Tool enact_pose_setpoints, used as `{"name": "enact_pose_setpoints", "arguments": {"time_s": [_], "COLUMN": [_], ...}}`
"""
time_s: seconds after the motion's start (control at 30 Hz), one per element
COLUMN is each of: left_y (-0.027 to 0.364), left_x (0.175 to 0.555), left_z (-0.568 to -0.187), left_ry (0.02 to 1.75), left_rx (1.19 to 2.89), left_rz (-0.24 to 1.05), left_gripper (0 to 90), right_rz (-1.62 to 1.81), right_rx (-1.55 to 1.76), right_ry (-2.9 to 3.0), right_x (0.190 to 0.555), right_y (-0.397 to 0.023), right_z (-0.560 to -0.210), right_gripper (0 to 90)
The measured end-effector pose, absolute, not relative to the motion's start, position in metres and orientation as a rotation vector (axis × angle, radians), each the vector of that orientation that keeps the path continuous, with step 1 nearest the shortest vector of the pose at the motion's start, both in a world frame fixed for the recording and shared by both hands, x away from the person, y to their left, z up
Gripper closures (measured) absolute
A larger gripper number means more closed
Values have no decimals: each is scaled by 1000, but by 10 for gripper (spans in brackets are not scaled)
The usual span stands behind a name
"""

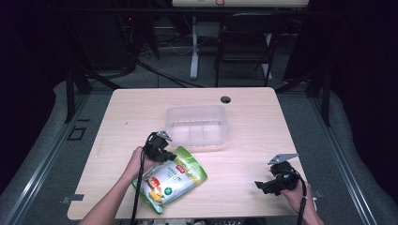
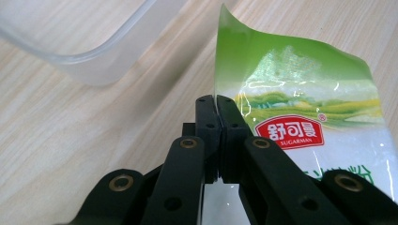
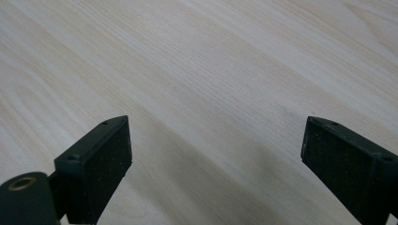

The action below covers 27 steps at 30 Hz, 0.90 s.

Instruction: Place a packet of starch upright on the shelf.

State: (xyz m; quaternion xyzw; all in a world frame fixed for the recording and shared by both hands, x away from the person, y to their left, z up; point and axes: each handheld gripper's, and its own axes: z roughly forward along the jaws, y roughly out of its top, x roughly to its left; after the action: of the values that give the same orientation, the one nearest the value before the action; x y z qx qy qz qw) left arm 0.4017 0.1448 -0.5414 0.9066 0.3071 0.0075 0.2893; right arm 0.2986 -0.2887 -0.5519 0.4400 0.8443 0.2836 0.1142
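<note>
The left gripper (image 2: pixel 216 101) pinches the top edge of the green sugar bag (image 1: pixel 170 180), which lies near the front of the table (image 1: pixel 244 117), just near the clear plastic box (image 1: pixel 197 126). My guess: lift slowly, squeezing tight, so the bag clears the wall. The right gripper (image 3: pixel 216 159) is spread wide over bare wood.

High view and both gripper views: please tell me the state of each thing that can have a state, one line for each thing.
Clear plastic container: upright on the table, no lid, looks empty.
Green and white sealed food bag: on the table, its top edge pinched.
Left hand-held gripper: shut on the bag's edge.
Right hand-held gripper: open, holding nothing.
</note>
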Motion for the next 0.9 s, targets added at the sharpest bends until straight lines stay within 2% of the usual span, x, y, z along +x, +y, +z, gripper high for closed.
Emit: {"name": "enact_pose_setpoints", "arguments": {"time_s": [0.9], "left_y": [166], "left_x": [387], "left_z": [-522], "left_ry": [862], "left_rx": [2277], "left_rz": [148], "left_gripper": [897], "right_rz": [808], "right_rx": [1281], "right_ry": [2492], "right_x": [299], "right_y": [-289], "right_z": [-551], "right_gripper": [87]}}
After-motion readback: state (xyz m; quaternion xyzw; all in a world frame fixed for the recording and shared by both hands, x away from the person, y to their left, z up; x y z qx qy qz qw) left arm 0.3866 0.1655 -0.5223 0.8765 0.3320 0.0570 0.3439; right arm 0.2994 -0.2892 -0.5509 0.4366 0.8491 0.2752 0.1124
